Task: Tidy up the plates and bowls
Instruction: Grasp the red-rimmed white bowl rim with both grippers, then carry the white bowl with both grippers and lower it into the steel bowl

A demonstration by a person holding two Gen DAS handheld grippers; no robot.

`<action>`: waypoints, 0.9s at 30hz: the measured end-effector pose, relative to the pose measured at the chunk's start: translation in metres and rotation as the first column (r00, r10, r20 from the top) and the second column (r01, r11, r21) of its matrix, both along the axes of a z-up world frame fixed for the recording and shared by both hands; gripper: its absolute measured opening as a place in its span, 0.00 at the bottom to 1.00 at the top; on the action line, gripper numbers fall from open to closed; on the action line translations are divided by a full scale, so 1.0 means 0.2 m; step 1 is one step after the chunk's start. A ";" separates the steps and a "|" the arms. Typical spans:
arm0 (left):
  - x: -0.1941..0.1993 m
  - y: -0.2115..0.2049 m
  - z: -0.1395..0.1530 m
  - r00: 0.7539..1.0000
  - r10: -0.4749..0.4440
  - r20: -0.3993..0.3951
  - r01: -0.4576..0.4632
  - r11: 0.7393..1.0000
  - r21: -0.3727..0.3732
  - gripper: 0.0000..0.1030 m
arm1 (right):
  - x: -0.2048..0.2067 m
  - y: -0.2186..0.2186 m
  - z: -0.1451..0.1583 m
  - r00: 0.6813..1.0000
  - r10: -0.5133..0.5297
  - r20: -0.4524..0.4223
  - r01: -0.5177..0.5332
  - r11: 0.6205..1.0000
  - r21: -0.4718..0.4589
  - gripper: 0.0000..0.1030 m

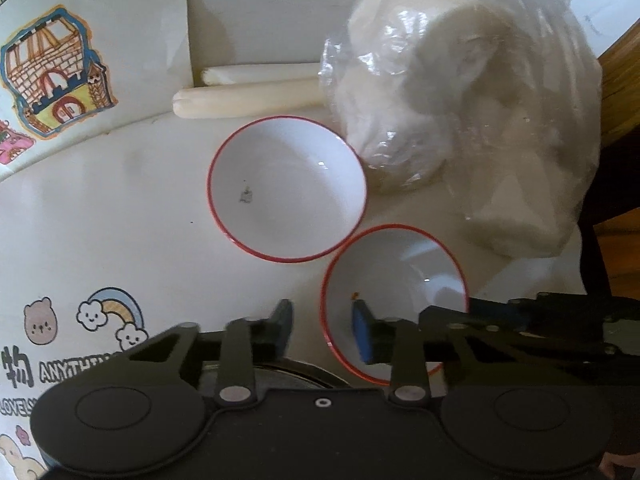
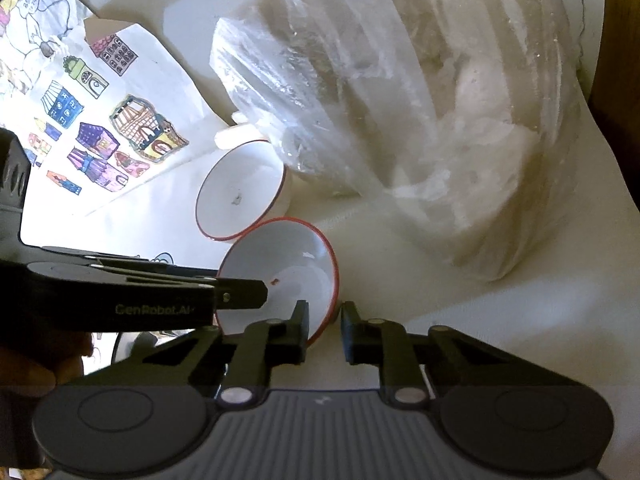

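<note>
Two white bowls with red rims stand on a white table. The far bowl is upright and free. The near bowl touches its rim. My left gripper straddles the near bowl's left rim, one finger outside and the blue-padded finger inside, with a gap still showing. My right gripper straddles the same bowl's right rim, its jaws close around it. The left gripper also shows in the right wrist view.
A large clear plastic bag of white lumps lies right behind the bowls. Two pale sticks lie at the back. Paper with coloured drawings stands at the left. A dark round object sits under my left gripper.
</note>
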State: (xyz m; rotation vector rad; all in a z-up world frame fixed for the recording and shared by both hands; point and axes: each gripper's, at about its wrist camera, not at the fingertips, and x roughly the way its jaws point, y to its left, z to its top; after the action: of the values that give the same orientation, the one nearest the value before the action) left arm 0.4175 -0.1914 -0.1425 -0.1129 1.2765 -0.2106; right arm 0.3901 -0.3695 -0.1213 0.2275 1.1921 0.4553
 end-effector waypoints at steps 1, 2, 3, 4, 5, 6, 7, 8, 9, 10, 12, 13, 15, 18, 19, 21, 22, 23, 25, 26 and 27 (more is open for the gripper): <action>-0.02 -0.01 0.01 1.000 -0.003 0.004 0.003 1.000 -0.007 0.22 | 0.00 0.00 0.00 1.000 -0.005 0.000 0.005 1.000 0.006 0.16; -0.03 -0.02 0.02 1.000 -0.004 0.007 0.004 1.000 -0.008 0.21 | -0.01 0.00 0.01 1.000 -0.011 0.000 0.011 1.000 0.013 0.15; -0.03 -0.03 0.02 1.000 -0.003 0.008 0.003 1.000 -0.007 0.21 | -0.01 -0.01 0.02 1.000 -0.016 0.002 0.016 1.000 0.011 0.14; -0.04 -0.04 0.03 1.000 0.001 0.011 0.000 1.000 -0.015 0.21 | -0.02 -0.01 0.03 1.000 -0.022 0.009 0.022 1.000 0.006 0.12; -0.05 -0.04 0.04 1.000 0.004 0.015 -0.004 1.000 -0.022 0.21 | -0.02 -0.02 0.04 0.999 -0.029 0.014 0.029 1.000 0.006 0.12; -0.06 -0.05 0.05 1.000 0.006 0.018 -0.006 1.000 -0.029 0.21 | -0.02 -0.03 0.05 0.999 -0.037 0.016 0.037 0.999 0.009 0.10; -0.07 -0.05 0.08 1.000 0.006 0.021 -0.006 0.999 -0.035 0.21 | -0.03 -0.05 0.05 0.999 -0.047 0.017 0.047 0.999 0.013 0.10; -0.08 -0.06 0.09 1.000 0.008 0.027 -0.007 0.999 -0.040 0.21 | -0.03 -0.06 0.07 0.998 -0.055 0.019 0.055 0.998 0.016 0.10; -0.08 -0.07 0.11 0.999 0.009 0.035 -0.008 0.999 -0.044 0.21 | -0.04 -0.07 0.08 0.998 -0.062 0.024 0.062 0.998 0.018 0.10; -0.09 -0.07 0.12 0.999 0.009 0.047 -0.007 0.999 -0.047 0.21 | -0.04 -0.08 0.09 0.997 -0.069 0.031 0.069 0.997 0.019 0.09; -0.10 -0.08 0.17 0.997 0.010 0.070 -0.006 0.998 -0.057 0.21 | -0.06 -0.10 0.13 0.995 -0.086 0.047 0.085 0.996 0.025 0.09; -0.12 -0.09 0.19 0.997 0.011 0.081 -0.005 0.998 -0.063 0.21 | -0.06 -0.11 0.14 0.994 -0.093 0.053 0.092 0.995 0.029 0.09; -0.13 -0.11 0.24 0.995 0.008 0.100 0.001 0.997 -0.081 0.20 | -0.09 -0.14 0.17 0.992 -0.110 0.068 0.108 0.993 0.038 0.09; -0.19 -0.14 0.30 0.993 -0.010 0.121 0.023 0.994 -0.105 0.20 | -0.13 -0.19 0.23 0.988 -0.128 0.085 0.124 0.991 0.049 0.09; -0.20 -0.15 0.32 0.992 -0.018 0.126 0.032 0.993 -0.111 0.20 | -0.15 -0.21 0.24 0.988 -0.131 0.086 0.127 0.990 0.052 0.09; -0.24 -0.15 0.35 0.991 -0.032 0.128 0.048 0.991 -0.125 0.20 | -0.19 -0.24 0.26 0.986 -0.142 0.084 0.137 0.989 0.062 0.09; -0.26 -0.16 0.36 0.991 -0.037 0.127 0.054 0.990 -0.133 0.19 | -0.21 -0.26 0.27 0.986 -0.147 0.082 0.142 0.988 0.065 0.09; -0.28 -0.17 0.36 0.991 -0.041 0.124 0.059 0.988 -0.140 0.19 | -0.23 -0.28 0.28 0.985 -0.152 0.080 0.147 0.987 0.066 0.09; -0.32 -0.19 0.37 0.992 -0.056 0.117 0.073 0.986 -0.148 0.19 | -0.29 -0.30 0.29 0.985 -0.156 0.074 0.152 0.987 0.061 0.09; -0.35 -0.20 0.38 0.991 -0.066 0.114 0.082 0.985 -0.150 0.19 | -0.31 -0.31 0.29 0.985 -0.155 0.070 0.151 0.987 0.055 0.09; -0.37 -0.21 0.37 0.991 -0.075 0.109 0.091 0.984 -0.151 0.19 | -0.34 -0.32 0.30 0.986 -0.153 0.067 0.150 0.987 0.052 0.09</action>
State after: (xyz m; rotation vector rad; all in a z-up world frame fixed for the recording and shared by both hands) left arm 0.3438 -0.2333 -0.0678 -0.1801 1.1622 -0.3840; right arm 0.3222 -0.4340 -0.0617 0.3369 1.0867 0.3555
